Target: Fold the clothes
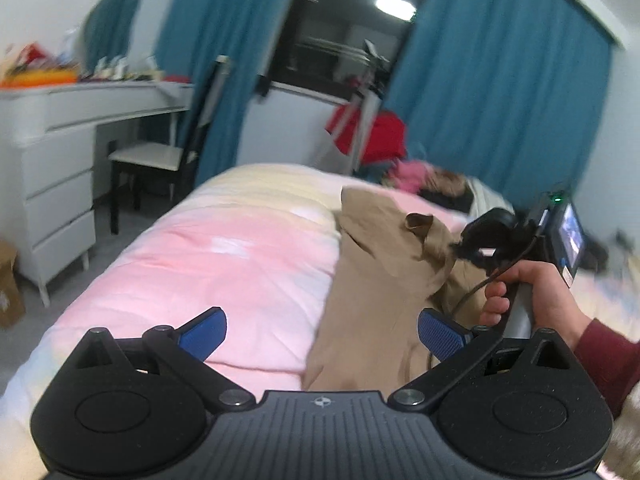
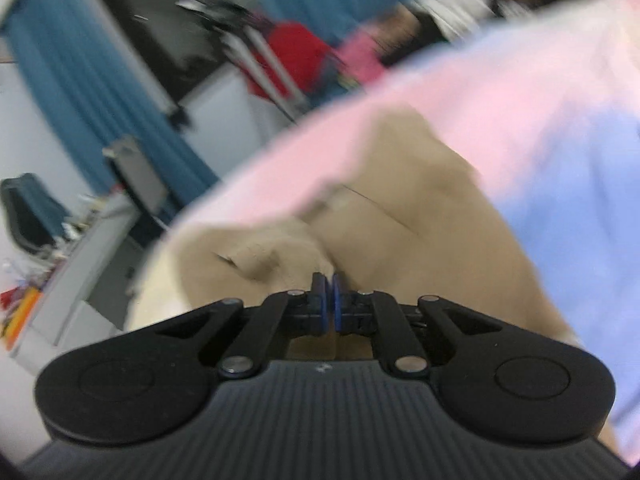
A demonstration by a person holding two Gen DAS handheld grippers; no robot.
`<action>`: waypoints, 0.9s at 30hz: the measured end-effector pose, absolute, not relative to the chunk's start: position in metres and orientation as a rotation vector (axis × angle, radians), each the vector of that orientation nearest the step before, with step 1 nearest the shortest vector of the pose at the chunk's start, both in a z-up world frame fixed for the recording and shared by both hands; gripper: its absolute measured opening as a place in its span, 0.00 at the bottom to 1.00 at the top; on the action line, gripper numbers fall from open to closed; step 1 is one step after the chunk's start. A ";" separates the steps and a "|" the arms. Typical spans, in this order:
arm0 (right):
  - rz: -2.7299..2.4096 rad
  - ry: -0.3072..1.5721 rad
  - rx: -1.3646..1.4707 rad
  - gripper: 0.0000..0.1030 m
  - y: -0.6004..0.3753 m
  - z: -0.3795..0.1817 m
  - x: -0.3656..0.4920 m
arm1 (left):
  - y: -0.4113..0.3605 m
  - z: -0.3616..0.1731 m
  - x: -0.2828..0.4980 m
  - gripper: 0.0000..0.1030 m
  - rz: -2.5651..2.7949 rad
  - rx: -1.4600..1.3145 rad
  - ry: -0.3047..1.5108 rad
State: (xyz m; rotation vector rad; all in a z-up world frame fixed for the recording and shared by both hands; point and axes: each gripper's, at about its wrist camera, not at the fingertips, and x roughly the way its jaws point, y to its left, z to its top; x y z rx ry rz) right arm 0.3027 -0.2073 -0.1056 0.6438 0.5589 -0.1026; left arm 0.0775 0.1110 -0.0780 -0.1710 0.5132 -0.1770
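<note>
Teal curtains (image 1: 500,80) hang in long pleats behind a bed (image 1: 224,248) covered by a soft, puffy quilt in pink, cream and pale blue. Left of the bed stands a smooth white dresser (image 1: 52,152) with a dark-framed chair (image 1: 152,160). On the bed's right half lies a tan garment (image 1: 380,280), matte and creased, bunched into folds. The right gripper (image 2: 330,286), held by a hand (image 1: 532,292) above the bed, is clenched on a raised fold of that garment. The left gripper (image 1: 322,332) hovers over the bed's near edge, its ribbed blue pads spread wide, grasping nothing.
</note>
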 end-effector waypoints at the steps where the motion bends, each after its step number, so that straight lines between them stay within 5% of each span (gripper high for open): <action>1: -0.093 0.580 0.679 0.08 -0.215 -0.114 0.301 | 0.105 -0.082 0.079 1.00 -0.187 -0.151 0.521; 3: -0.069 0.606 0.719 0.09 -0.225 -0.123 0.296 | 0.096 -0.089 0.083 1.00 -0.194 -0.119 0.531; 6: -0.024 0.593 0.660 0.39 -0.226 -0.113 0.281 | 0.090 -0.095 0.089 1.00 -0.187 -0.100 0.548; 16: 0.135 0.598 0.503 0.39 -0.203 -0.044 0.143 | 0.101 -0.090 0.095 0.95 -0.162 -0.168 0.619; 27: 0.158 0.587 0.559 0.39 -0.214 -0.055 0.023 | 0.103 -0.074 0.038 0.95 -0.167 -0.230 0.664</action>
